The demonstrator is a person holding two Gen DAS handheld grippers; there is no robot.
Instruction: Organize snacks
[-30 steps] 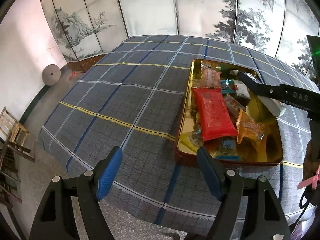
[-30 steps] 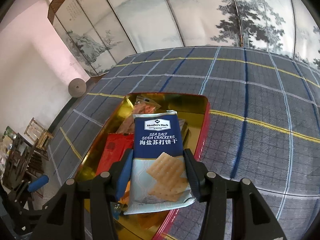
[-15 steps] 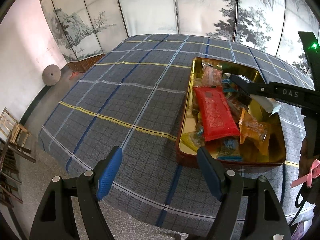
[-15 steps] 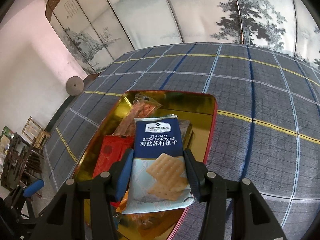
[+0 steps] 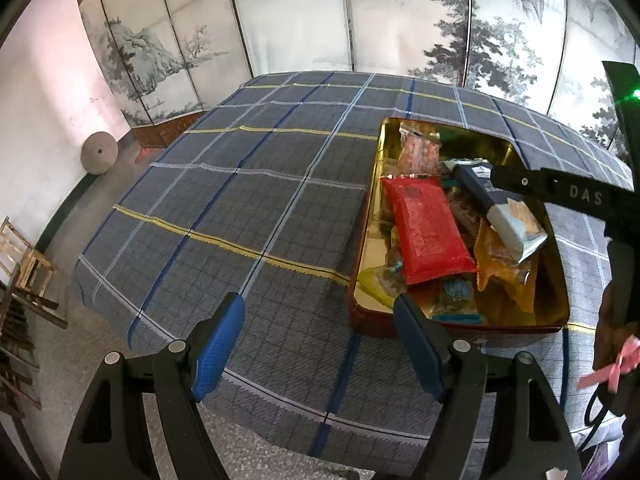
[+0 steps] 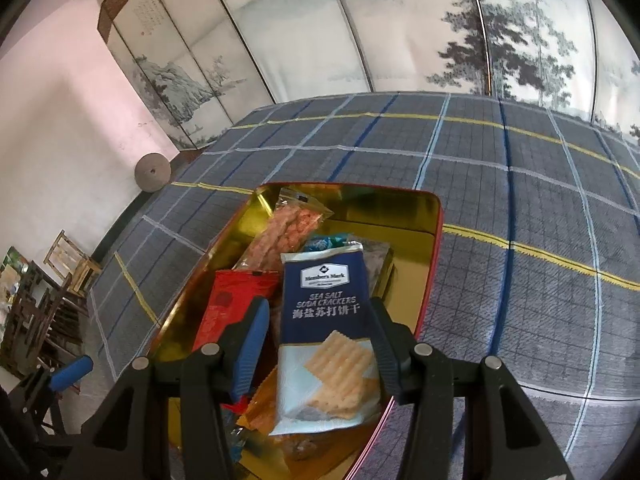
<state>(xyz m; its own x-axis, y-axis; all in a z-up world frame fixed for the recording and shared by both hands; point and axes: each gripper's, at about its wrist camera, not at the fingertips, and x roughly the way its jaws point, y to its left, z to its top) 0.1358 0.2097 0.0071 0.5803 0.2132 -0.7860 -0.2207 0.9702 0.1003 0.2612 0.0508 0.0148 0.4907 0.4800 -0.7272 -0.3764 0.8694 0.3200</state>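
- Now the step in hand looks like the placing of one snack: the right tool (image 6: 316,344) grips a blue sea salt soda cracker pack (image 6: 326,332) by its sides and holds it above the gold tin (image 6: 434,248)
- The pack hangs tilted over the tin's right half, above an orange packet (image 5: 506,276); whether its far tip rests on the other snacks cannot be told
- The tin sits toward the right side of the checked cloth on the desk (image 5: 240,200), near the front edge, and holds a red packet (image 5: 424,232), a clear bag of pinkish snacks (image 5: 418,150) at the far end, and small wrapped sweets at the near end
- The left tool (image 5: 316,344) stands wide with nothing between its pads, hovering over the front edge of the desk just left of the tin
- Next, as a judgement, the pack wants lowering into the barer gold floor along the tin's right wall, lying flat, then letting go
- The crackers are brittle, so a gentle set-down suits better than a drop
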